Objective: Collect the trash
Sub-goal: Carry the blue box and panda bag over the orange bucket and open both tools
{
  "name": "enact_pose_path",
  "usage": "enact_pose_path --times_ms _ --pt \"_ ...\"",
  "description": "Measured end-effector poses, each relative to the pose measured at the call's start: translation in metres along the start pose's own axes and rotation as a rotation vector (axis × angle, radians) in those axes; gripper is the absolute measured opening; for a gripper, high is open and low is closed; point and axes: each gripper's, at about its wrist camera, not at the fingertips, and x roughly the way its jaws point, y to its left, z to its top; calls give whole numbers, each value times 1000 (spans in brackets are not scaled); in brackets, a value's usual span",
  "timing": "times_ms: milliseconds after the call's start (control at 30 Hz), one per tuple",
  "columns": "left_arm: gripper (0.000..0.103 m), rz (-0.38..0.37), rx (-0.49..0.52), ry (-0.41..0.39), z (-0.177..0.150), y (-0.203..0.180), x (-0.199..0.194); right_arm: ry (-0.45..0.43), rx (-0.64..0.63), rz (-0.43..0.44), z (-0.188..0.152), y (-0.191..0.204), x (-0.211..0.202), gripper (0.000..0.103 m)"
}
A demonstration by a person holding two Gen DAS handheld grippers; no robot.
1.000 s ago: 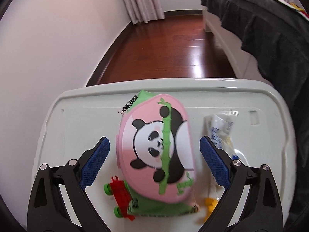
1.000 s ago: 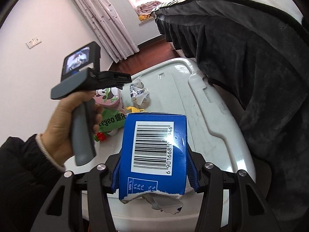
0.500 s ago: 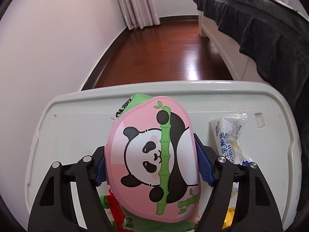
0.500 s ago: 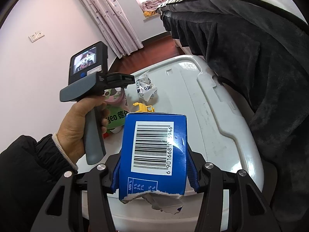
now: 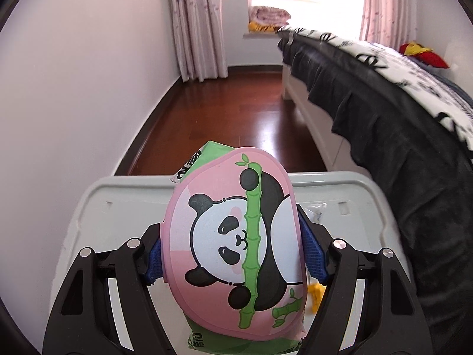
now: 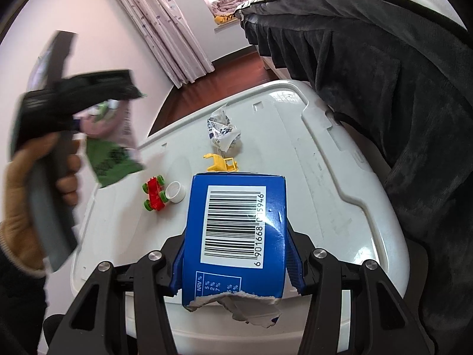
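A pink panda-print pack with green ends [image 5: 224,207] sits between the blue pads of my left gripper [image 5: 233,259], which is shut on it and holds it above the white plastic lid [image 5: 124,204]. In the right wrist view that pack [image 6: 115,159] appears blurred at the left, off the lid, beside the person's hand [image 6: 23,177]. My right gripper [image 6: 236,266] is shut on a blue carton with a barcode [image 6: 233,230], torn at its near end. A crumpled white wrapper [image 6: 221,131] lies on the lid [image 6: 325,192].
A red toy car with green wheels [image 6: 153,193], a white cap [image 6: 176,192] and a yellow toy [image 6: 220,164] lie on the lid. A bed with a dark blanket [image 6: 384,74] runs along the right. Wall on the left, wooden floor [image 5: 236,112] beyond.
My left gripper closed on the panda pack and lifted it off the lid, uncovering the red toy car and the white cap. The right gripper with the blue carton stayed put.
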Motion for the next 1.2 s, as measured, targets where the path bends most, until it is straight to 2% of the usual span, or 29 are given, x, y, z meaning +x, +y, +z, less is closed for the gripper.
enact_pose_path --times_ms 200,367,533,733,900,1200 --pt "71 -47 20 -55 -21 29 -62 -1 -34 -16 -3 11 1 53" --pt "71 -72 63 -95 -64 55 -120 -1 -44 1 -9 18 -2 53" --pt "71 -104 76 -107 -112 79 -162 -29 -94 8 -16 31 -14 53" --pt "71 -140 105 -83 -162 95 -186 -17 -137 45 -40 52 -29 53" --pt "71 -179 127 -52 -206 105 -198 10 -202 79 -75 70 -51 53" --pt "71 -207 131 30 -261 116 -193 65 -230 97 -122 76 -87 53"
